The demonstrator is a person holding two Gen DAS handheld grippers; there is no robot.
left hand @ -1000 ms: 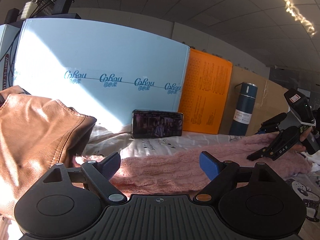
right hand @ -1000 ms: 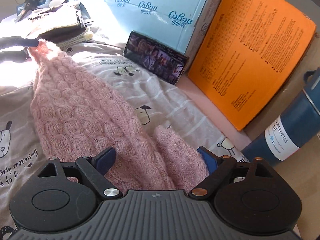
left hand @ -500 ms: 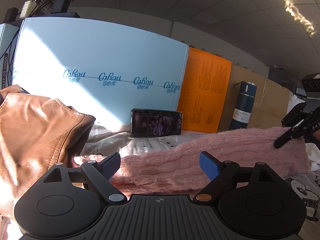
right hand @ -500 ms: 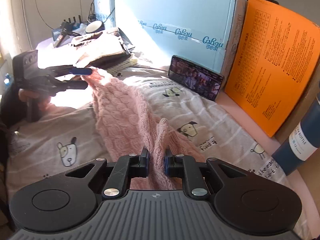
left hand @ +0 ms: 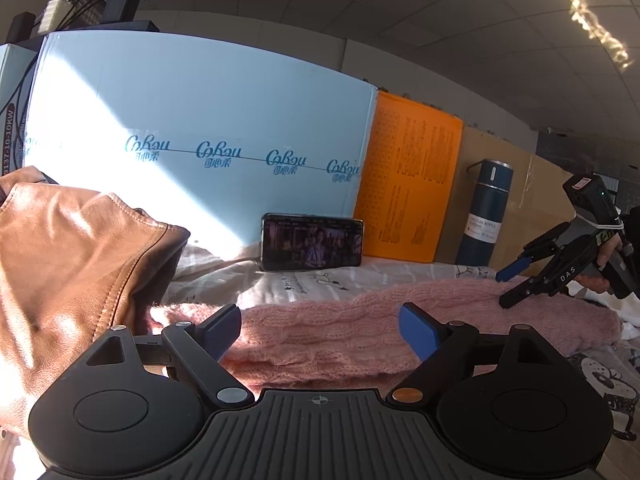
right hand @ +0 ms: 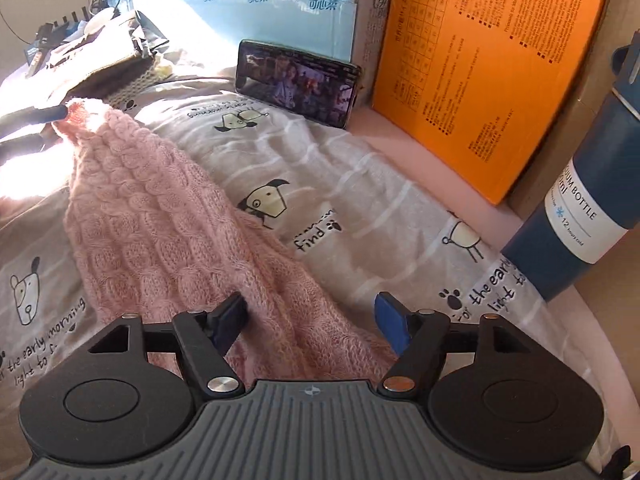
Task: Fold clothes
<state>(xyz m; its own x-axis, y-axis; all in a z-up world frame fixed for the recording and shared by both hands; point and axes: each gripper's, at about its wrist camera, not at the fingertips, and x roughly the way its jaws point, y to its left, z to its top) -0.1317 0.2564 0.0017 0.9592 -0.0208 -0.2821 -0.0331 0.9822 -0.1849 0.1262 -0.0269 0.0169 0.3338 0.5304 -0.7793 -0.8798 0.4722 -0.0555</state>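
A pink cable-knit sweater (left hand: 340,328) lies in a long folded band on the printed bedsheet (right hand: 320,184). My left gripper (left hand: 320,330) is open, with the near end of the sweater between its blue fingers. My right gripper (right hand: 310,318) is open over the other end of the sweater (right hand: 160,220), its fingers straddling the knit. The right gripper also shows at the far right of the left wrist view (left hand: 508,284), open just above the sweater. The left gripper's fingertips (right hand: 56,112) show at the sweater's far end in the right wrist view.
A brown leather jacket (left hand: 68,272) is heaped at the left. A phone (left hand: 312,246) leans on a light blue box (left hand: 200,140). An orange box (right hand: 480,72) and a dark blue vacuum bottle (right hand: 576,208) stand at the back right. Clutter (right hand: 100,52) lies far left.
My right gripper, shut on the sweater and lifting it half a second ago, has come down and opened, and the sweater end lies on the bed. The left gripper has stayed open.
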